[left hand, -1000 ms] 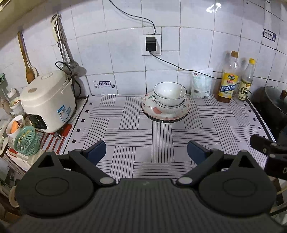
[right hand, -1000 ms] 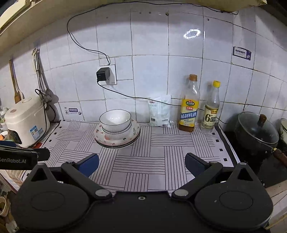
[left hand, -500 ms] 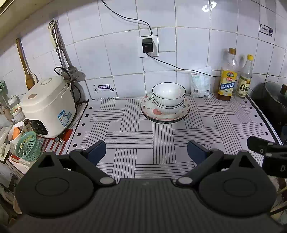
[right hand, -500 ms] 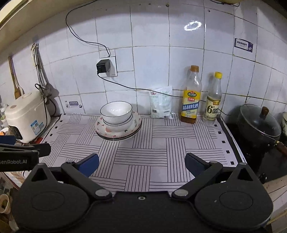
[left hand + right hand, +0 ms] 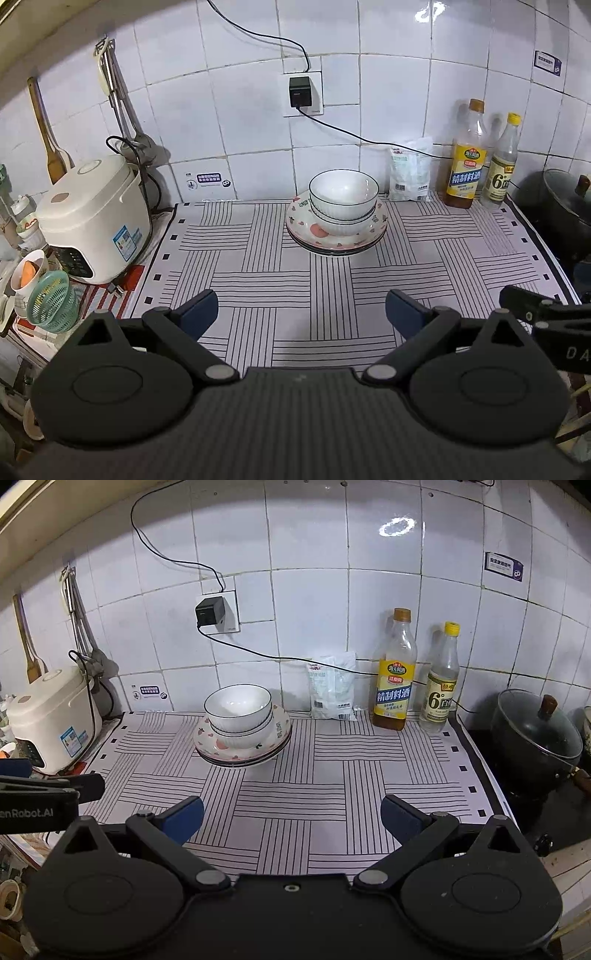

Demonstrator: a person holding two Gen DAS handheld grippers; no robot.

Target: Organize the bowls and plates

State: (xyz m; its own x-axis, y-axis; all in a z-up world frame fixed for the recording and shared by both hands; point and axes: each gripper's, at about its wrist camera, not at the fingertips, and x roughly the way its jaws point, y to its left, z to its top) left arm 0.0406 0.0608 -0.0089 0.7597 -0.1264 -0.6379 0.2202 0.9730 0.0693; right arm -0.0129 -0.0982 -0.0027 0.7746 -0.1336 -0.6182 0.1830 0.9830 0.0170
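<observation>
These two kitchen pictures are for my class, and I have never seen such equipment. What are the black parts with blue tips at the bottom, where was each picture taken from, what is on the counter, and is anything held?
Each picture comes from a camera mounted on a hand-held gripper, looking forward along its two fingers. One shows the left gripper, the other the right gripper. Both are open and hold nothing. On the striped mat stand stacked plates with two nested bowls on top. Nearby are a rice cooker, two bottles and a lidded pot.
</observation>
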